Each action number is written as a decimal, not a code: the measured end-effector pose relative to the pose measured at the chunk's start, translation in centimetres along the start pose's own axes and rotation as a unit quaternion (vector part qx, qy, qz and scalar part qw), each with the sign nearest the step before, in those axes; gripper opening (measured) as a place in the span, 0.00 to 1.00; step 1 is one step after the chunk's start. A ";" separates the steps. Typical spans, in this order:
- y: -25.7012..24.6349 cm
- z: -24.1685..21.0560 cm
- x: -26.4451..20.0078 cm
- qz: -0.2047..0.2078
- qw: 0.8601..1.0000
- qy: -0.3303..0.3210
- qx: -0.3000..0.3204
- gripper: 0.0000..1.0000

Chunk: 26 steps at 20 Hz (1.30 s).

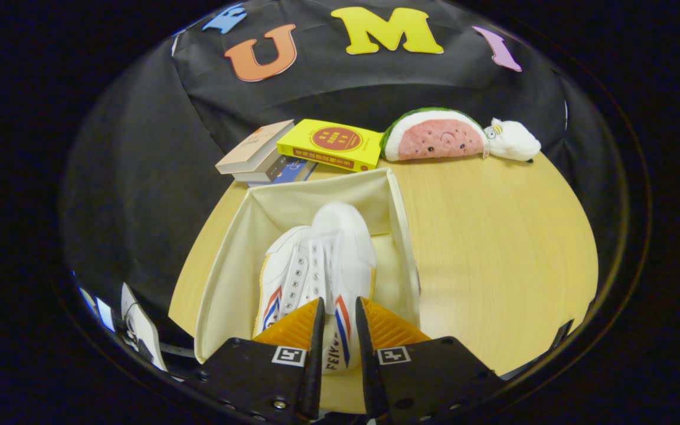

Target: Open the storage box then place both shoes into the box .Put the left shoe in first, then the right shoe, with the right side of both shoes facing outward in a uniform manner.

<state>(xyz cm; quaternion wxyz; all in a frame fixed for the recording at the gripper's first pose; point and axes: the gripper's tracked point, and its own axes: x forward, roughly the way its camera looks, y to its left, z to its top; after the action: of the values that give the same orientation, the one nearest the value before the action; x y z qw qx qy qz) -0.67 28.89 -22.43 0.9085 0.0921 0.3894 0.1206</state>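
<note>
Gripper (337, 319) fingers pinching heel of 1 white canvas shoe with red-blue stripes (346, 254). Shoe's long axis runs toward 12 o'clock, inside open cream fabric storage box (222, 277). 2nd white shoe (284, 265) alongside at 10 o'clock.

Gripper (338, 313) fingers are clamping the heel of a white shoe (346, 260), holding it w/ toe pointing into the open box (228, 265); 2nd shoe (284, 277) is lying alongside inside, on the worktop (493, 248).
</note>
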 end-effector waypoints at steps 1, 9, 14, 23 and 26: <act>0.5 0.4 -0.6 0.004 1.000 -0.008 -0.003 0.40; -2.4 5.0 -8.5 -0.044 0.990 -0.130 -0.035 0.96; -5.2 6.9 -15.7 -0.069 0.974 -0.211 -0.040 0.97; -9.0 8.0 -27.4 -0.112 0.937 -0.330 -0.027 0.96; -9.5 7.7 -28.8 -0.121 0.929 -0.348 -0.024 0.96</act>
<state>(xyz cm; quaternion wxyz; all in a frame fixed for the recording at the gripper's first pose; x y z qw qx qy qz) -12.85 10.91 0.09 0.9966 0.0592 0.0543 -0.0202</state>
